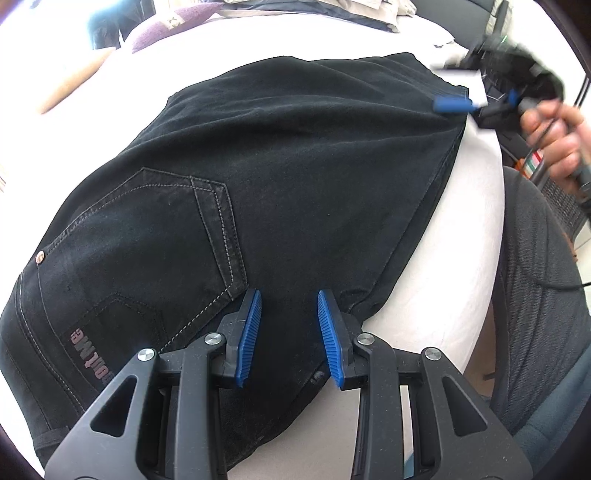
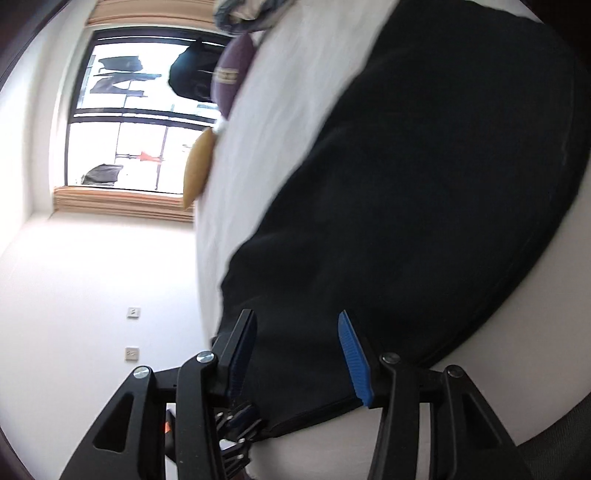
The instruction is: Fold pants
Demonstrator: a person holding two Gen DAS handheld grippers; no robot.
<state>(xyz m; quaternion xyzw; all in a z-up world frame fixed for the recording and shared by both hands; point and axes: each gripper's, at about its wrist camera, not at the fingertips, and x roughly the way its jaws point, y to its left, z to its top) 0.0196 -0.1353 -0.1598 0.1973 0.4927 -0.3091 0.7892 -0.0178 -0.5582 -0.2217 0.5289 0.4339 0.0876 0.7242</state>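
Blue pads of the left gripper (image 1: 290, 306) stand parted over black pants (image 1: 280, 177) folded on the white bed (image 1: 465, 236), the right gripper (image 2: 295, 328) also open, so an uneven regrip could drag the fold askew.

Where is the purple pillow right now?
The purple pillow lies at the far edge of the white bed, upper left in the left wrist view, beyond the black pants.

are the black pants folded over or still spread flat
Folded: the black pants lie doubled on the white bed, one layer draped over the back pocket.
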